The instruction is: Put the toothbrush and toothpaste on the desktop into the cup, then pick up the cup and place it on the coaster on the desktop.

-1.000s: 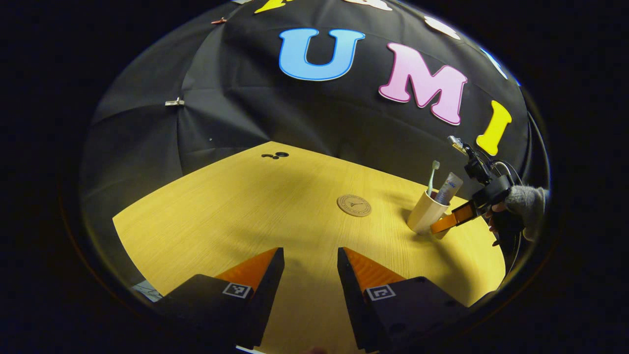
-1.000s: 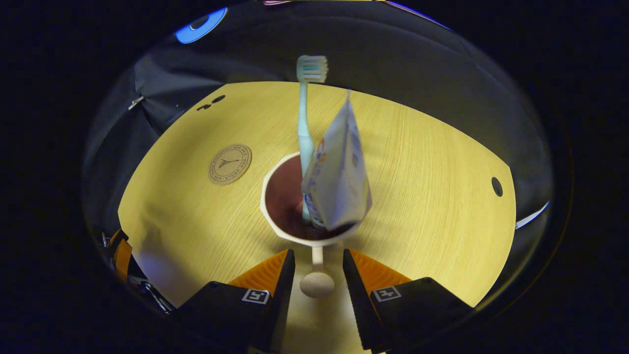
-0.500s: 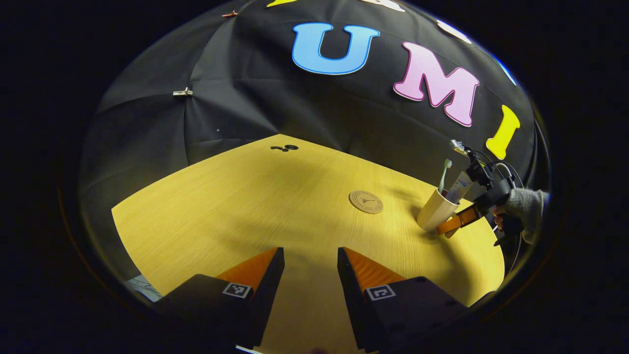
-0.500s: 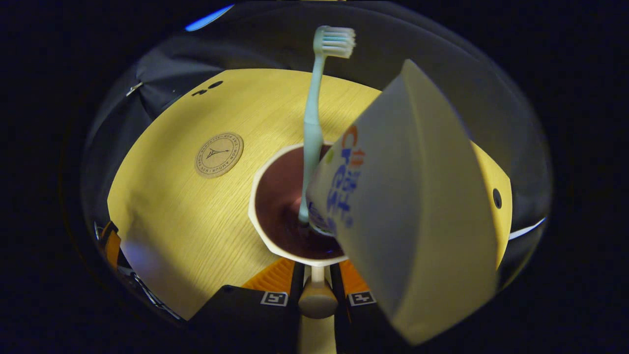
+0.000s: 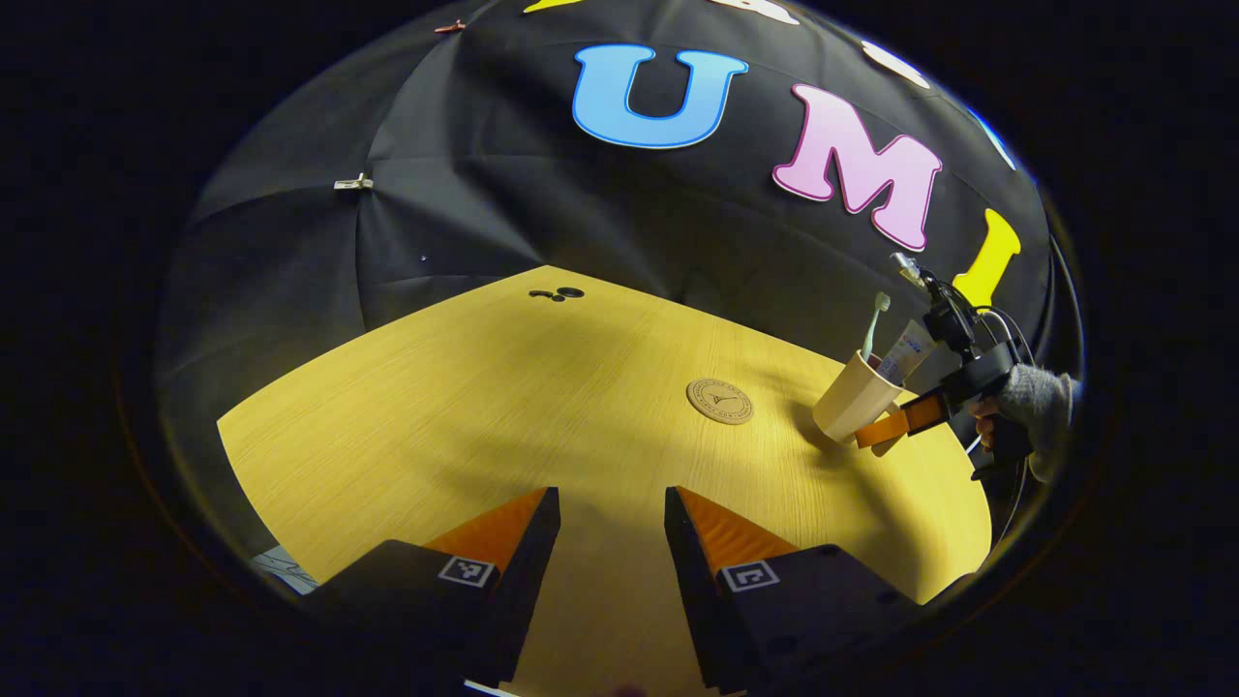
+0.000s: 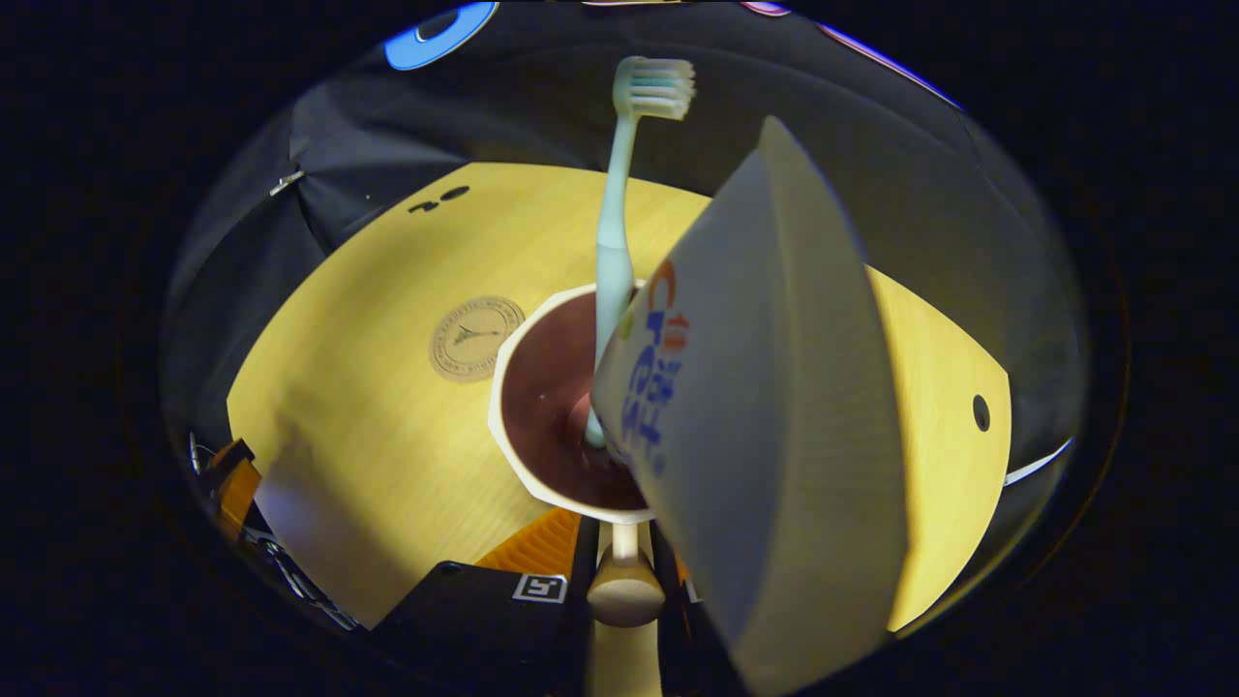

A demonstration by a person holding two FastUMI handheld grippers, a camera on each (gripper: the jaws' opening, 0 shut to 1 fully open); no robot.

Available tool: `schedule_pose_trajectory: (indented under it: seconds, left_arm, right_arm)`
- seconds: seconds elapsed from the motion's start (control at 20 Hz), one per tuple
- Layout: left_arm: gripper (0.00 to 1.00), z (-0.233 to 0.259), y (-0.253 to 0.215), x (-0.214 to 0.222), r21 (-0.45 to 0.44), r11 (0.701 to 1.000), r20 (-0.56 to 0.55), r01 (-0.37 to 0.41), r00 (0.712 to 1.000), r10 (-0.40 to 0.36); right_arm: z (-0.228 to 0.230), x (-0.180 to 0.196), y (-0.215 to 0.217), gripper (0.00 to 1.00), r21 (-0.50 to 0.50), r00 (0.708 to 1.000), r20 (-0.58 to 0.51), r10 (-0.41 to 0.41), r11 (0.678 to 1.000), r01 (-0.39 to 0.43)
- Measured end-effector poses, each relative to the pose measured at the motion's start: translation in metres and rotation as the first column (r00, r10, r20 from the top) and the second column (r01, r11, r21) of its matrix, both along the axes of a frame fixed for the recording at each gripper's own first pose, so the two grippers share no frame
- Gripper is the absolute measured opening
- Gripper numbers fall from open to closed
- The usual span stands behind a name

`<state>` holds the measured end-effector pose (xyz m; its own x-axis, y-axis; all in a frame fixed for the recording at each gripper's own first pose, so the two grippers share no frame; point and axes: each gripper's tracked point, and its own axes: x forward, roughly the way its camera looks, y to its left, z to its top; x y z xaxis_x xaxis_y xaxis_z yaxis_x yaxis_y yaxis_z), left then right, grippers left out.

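Held the cup by its handle between the right tongs, both fingers pressed against the handle's stem in the right gripper view. Saw the same cup in the left gripper view at the far right of the tabletop, tilted and seemingly raised off the wood (contact at its base could not be told for certain), with the right tongs at its side and a hand in a grey sleeve behind them. Found the toothbrush standing in the cup, bristles up, leaning against the far rim. Found the toothpaste in the cup too, its flat crimped end looming toward the camera and hiding the cup's right side and the right finger. Spotted both again in the left gripper view, toothbrush and toothpaste poking above the rim. Lay flat and bare on the tabletop, the round coaster, just beside the cup on its left in the right gripper view; coaster near the cup but apart from it in the left gripper view. Kept the left tongs parted moderately over bare wood, gripping nothing, well apart from the cup.
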<state>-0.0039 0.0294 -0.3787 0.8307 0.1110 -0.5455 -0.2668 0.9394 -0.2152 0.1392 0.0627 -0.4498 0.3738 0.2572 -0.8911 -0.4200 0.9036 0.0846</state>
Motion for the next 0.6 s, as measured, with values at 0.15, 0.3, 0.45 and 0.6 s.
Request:
schedule_pose_trajectory:
  seconds: [0.15,0.3,0.45,0.6]
  left_arm:
    - [0.7,0.003,0.006,-0.004,-0.005,1.0,0.0,-0.015,1.0,0.015]
    - [0.7,0.002,0.013,-0.013,-0.009,0.999,-0.009,-0.033,0.999,0.033]
    - [0.7,-0.001,0.021,-0.02,-0.019,0.998,-0.017,-0.054,0.998,0.054]
    - [0.7,-0.002,0.025,-0.023,-0.038,0.997,-0.02,-0.071,0.997,0.07]
  right_arm:
    - [0.001,0.007,0.034,0.24,0.027,1.0,0.0,0.024,0.999,-0.024]
    - [-0.001,0.015,0.069,0.24,0.051,0.998,-0.008,0.056,0.997,-0.056]
    - [-0.002,0.024,0.102,0.24,0.066,0.996,-0.013,0.089,0.994,-0.088]
    - [-0.005,0.029,0.127,0.24,0.065,0.992,-0.016,0.123,0.99,-0.122]
